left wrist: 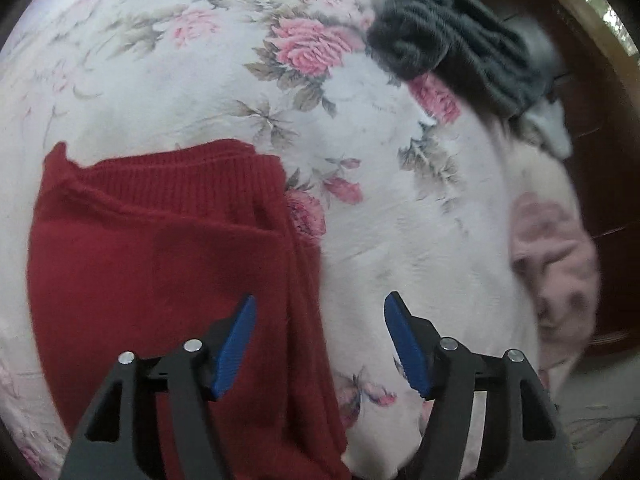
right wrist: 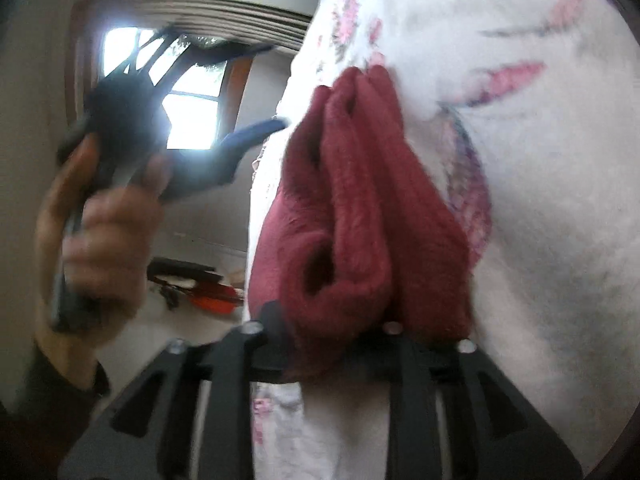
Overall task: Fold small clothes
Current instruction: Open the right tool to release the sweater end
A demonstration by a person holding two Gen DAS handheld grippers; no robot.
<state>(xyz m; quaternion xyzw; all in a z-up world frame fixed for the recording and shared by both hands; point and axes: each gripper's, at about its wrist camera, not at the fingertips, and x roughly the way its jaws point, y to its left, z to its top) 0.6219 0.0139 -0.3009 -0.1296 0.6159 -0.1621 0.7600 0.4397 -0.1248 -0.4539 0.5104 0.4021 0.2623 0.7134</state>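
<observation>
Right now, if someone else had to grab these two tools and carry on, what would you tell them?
Left gripper: open, empty, above the red sweater.
Right gripper: shut on a bunched fold of that sweater.
The sweater lies partly folded on the flowered blanket.
Left to do: finish the fold. A grey garment and a pink one near the blanket's edge look unfolded.
</observation>
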